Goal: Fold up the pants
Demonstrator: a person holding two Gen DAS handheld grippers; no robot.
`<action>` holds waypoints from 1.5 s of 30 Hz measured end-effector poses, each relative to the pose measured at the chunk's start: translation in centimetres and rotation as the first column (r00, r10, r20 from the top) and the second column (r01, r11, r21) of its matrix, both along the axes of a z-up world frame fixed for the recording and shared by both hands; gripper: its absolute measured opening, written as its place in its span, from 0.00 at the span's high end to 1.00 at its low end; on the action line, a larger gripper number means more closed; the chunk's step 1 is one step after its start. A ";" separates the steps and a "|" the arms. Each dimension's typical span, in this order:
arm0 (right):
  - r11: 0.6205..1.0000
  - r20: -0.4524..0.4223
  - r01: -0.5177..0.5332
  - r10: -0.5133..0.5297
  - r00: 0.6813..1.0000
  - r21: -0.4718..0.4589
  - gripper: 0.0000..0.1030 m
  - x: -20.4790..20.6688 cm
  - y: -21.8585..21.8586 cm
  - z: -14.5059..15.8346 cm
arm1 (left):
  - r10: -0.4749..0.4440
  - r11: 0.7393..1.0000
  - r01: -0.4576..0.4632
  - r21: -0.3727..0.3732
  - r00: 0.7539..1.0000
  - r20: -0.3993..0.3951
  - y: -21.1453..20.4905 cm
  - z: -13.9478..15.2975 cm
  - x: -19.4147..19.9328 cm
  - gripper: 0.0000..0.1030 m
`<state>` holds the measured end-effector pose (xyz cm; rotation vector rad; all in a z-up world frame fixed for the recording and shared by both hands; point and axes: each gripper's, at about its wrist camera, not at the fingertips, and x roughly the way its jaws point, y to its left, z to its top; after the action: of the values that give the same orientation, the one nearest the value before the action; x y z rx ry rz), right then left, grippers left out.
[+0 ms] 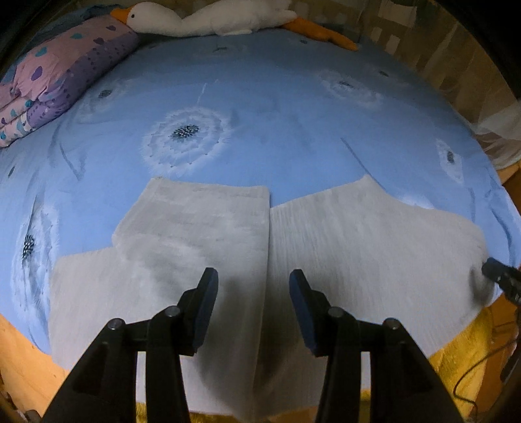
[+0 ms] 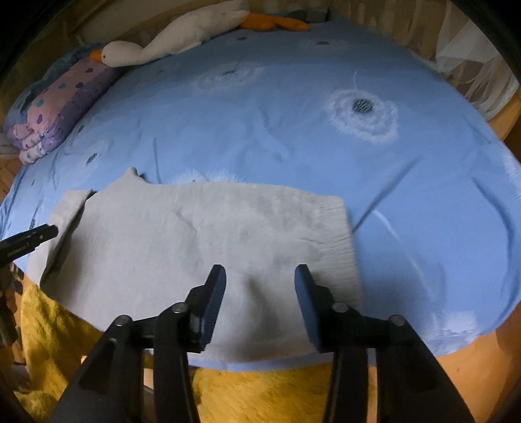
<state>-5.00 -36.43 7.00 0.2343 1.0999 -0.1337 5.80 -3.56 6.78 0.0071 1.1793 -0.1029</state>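
Light grey pants (image 1: 358, 247) lie flat on the blue bed sheet (image 1: 276, 114) near the bed's front edge, with the legs folded back over each other on the left (image 1: 195, 221). My left gripper (image 1: 254, 279) is open and empty, hovering over the middle of the pants. In the right wrist view the pants (image 2: 195, 237) show their ribbed waistband (image 2: 338, 240) at the right. My right gripper (image 2: 259, 276) is open and empty, just above the pants near the waistband. Each gripper's tip shows in the other view, the right one (image 1: 498, 270) and the left one (image 2: 35, 236).
A folded purple patterned quilt (image 1: 62, 75) lies at the back left. A white plush goose (image 1: 202, 16) lies along the head of the bed. A yellow rug (image 2: 65, 325) covers the floor below the bed's front edge. A curtain (image 2: 472, 65) hangs at the right.
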 end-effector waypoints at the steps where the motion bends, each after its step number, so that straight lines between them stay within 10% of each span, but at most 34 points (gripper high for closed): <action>1: 1.000 -0.005 0.001 -0.001 1.000 0.002 0.56 0.3 0.2 -0.4 | 0.000 1.000 0.000 0.007 1.000 -0.005 -0.3 -0.5 0.5 0.53; 18: 0.993 -0.038 -0.013 0.009 0.999 -0.120 0.30 1.4 3.2 -5.3 | -0.030 0.991 0.031 0.127 0.999 -0.010 -2.2 -4.3 3.7 0.53; 36: 0.996 -0.019 -0.008 0.006 1.000 -0.092 0.26 1.4 3.0 -5.5 | -0.003 0.996 0.000 0.094 1.000 0.027 -1.4 -4.5 5.8 0.54; 40: 0.996 -0.015 -0.010 0.008 1.000 -0.088 0.25 1.4 2.9 -5.5 | 0.033 0.999 -0.034 0.032 0.999 0.041 -0.3 -4.2 6.0 0.91; 45: 0.996 -0.013 -0.011 0.010 1.000 -0.083 0.25 1.3 2.9 -5.6 | 0.085 0.996 -0.081 -0.043 0.992 0.097 1.6 -2.0 4.9 0.96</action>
<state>-3.65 -33.55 1.45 0.1535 1.1052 -0.1718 10.72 -1.92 4.82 -0.0708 1.0774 -0.0519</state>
